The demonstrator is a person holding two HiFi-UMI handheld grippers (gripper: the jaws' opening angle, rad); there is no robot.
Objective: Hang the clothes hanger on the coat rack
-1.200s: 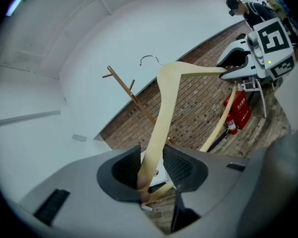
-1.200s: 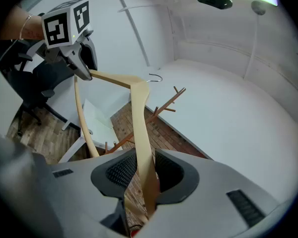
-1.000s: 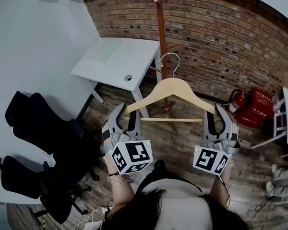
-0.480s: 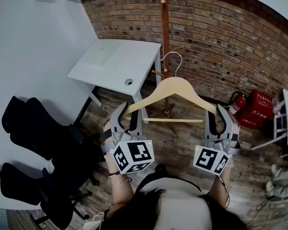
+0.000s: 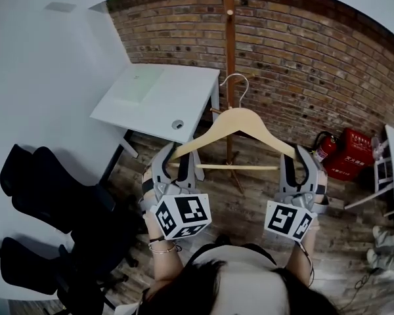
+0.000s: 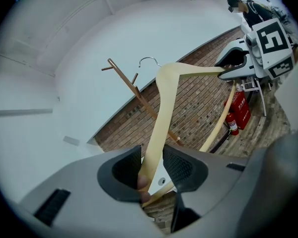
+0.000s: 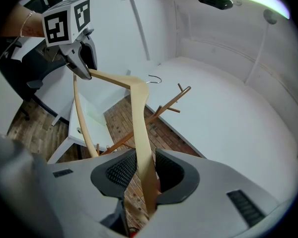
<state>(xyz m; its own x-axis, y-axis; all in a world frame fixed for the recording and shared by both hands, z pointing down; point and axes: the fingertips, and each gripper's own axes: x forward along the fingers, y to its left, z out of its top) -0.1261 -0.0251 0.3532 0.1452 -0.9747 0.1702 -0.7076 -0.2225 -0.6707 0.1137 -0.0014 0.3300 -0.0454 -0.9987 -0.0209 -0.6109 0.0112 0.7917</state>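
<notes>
Head view, left gripper (image 5: 176, 157) fingers clamped on the left end of the clothes hanger (image 5: 240, 118), right gripper (image 5: 295, 159) fingers clamped on its right end, hanger level at frame centre, hook overlapping the coat rack (image 5: 230, 44) pole, white table (image 5: 159, 92) upper left, brick wall (image 5: 302, 58) behind.

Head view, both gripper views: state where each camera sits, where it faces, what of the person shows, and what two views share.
Head view: on the person's head, steeply down at the hanger and coat rack; hair, forearms, left gripper and right gripper show.
Left gripper view: on the left gripper, looking up along its jaws shut on the hanger; right gripper opposite.
Right gripper view: likewise; left gripper and a wrist opposite.
Shared: all show hanger and coat rack.
</notes>
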